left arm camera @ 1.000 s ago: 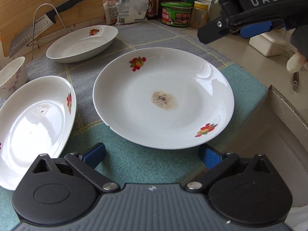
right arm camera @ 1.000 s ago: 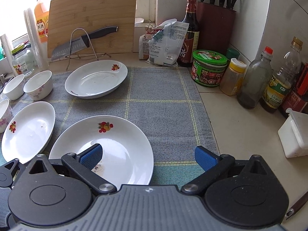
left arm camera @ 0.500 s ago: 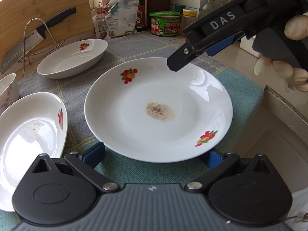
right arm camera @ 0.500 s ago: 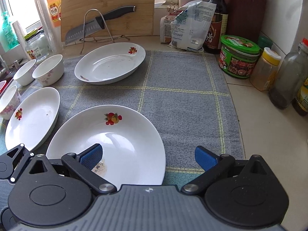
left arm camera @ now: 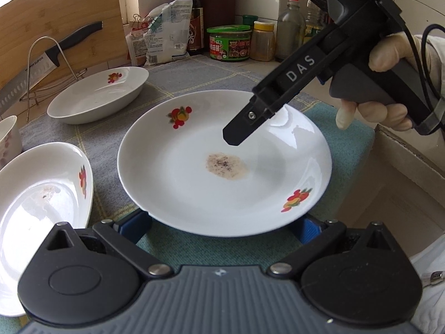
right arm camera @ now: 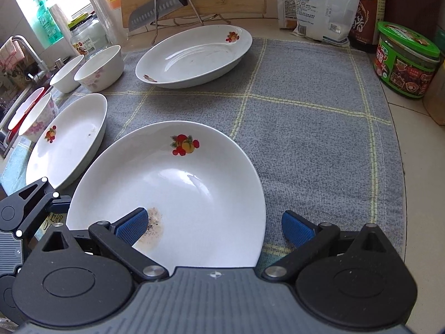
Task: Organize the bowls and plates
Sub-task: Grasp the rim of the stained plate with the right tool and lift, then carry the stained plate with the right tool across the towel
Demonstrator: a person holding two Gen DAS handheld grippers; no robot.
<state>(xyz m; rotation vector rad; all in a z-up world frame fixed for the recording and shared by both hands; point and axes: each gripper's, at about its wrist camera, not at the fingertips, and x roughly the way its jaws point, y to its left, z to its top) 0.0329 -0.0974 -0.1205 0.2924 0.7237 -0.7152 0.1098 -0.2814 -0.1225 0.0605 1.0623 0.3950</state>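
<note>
A white plate with fruit prints and a brown stain (left arm camera: 222,164) lies on the grey-green mat; it also shows in the right wrist view (right arm camera: 178,194). My left gripper (left arm camera: 222,226) is open at the plate's near rim, its blue pads (left arm camera: 136,224) tucked beside and under the edge. My right gripper (right arm camera: 214,222) is open over the plate's right side, one pad above the stain, the other outside the rim; its finger (left arm camera: 250,119) hovers above the plate. A second plate (right arm camera: 66,144) lies left, a third (right arm camera: 194,55) at the back.
Several small bowls (right arm camera: 100,68) stand at the left by the sink. A knife on a wire rack (right arm camera: 167,2) and a cutting board stand behind. A green jar (right arm camera: 406,58), bottles and a bag (right arm camera: 325,5) line the back right. A counter edge (left arm camera: 408,150) drops off right.
My left gripper has moved forward so its pads reach under the plate's near rim. My right gripper has come down and left over the plate.
</note>
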